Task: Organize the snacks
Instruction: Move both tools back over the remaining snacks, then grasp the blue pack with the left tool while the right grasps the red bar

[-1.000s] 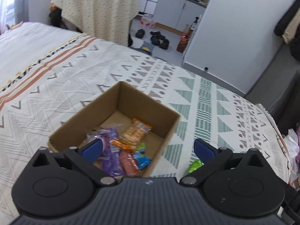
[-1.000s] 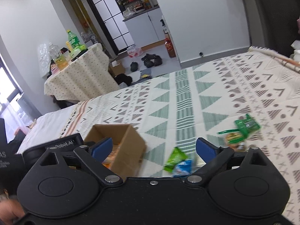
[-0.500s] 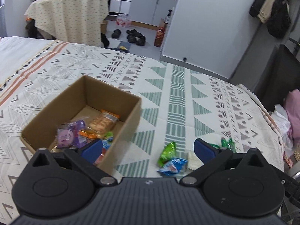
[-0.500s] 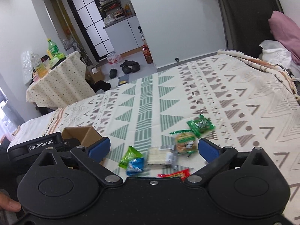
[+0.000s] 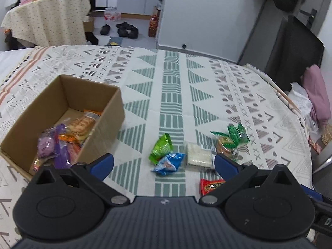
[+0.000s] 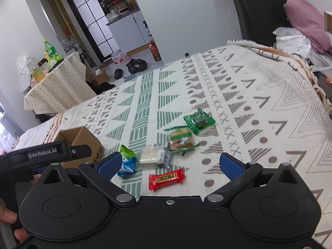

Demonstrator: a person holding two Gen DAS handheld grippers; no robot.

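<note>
A cardboard box (image 5: 108,112) on the patterned bedspread holds several snack packets, purple (image 5: 49,145) and orange (image 5: 83,124) among them. Loose snacks lie right of it: a light green packet (image 5: 161,148), a blue packet (image 5: 169,164), a white packet (image 5: 198,155), a round biscuit packet (image 5: 225,146), a dark green packet (image 5: 238,133) and a red bar (image 5: 210,185). My left gripper (image 5: 164,164) is open and empty above the blue packet. My right gripper (image 6: 169,164) is open and empty above the red bar (image 6: 166,178), with the white packet (image 6: 154,155) just beyond.
The box (image 6: 83,143) sits left of the left gripper's body (image 6: 47,155) in the right wrist view. The bed's far edge drops to a floor with shoes (image 5: 124,29) and a covered table (image 5: 47,18). A dark headboard and pink pillow (image 6: 307,20) stand at right.
Both grippers have swung right, away from the box and toward the loose snacks. The red bar and more packets have come into view. Both stay open.
</note>
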